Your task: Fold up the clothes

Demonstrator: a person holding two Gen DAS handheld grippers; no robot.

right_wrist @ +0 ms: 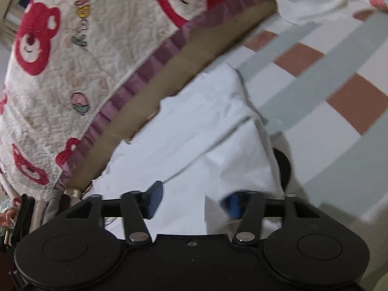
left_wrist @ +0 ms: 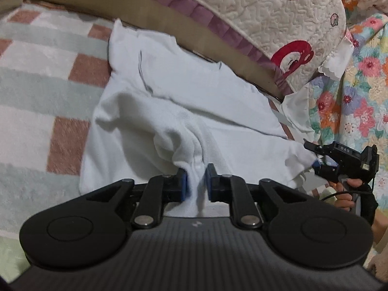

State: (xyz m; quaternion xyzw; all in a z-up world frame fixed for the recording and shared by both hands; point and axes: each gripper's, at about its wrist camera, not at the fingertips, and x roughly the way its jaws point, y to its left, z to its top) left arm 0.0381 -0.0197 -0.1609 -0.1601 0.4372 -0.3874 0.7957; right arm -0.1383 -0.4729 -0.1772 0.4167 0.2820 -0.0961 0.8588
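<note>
Currently the white garment point(left_wrist: 184, 101) lies on the checked blanket point(left_wrist: 48, 77) near the quilt point(left_wrist: 278, 19). Left gripper point(left_wrist: 196, 181) pinches its near edge; right gripper point(right_wrist: 191, 200) stands parted, cloth between.

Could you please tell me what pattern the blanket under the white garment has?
The blanket is checked in white, pale grey-green and dusty pink; clearest in the left wrist view.

The right wrist view is motion-blurred, so the right gripper point(right_wrist: 192, 200) pads' contact with the white garment point(right_wrist: 194, 133) is unclear; the quilt point(right_wrist: 72, 72) runs off-frame.
</note>
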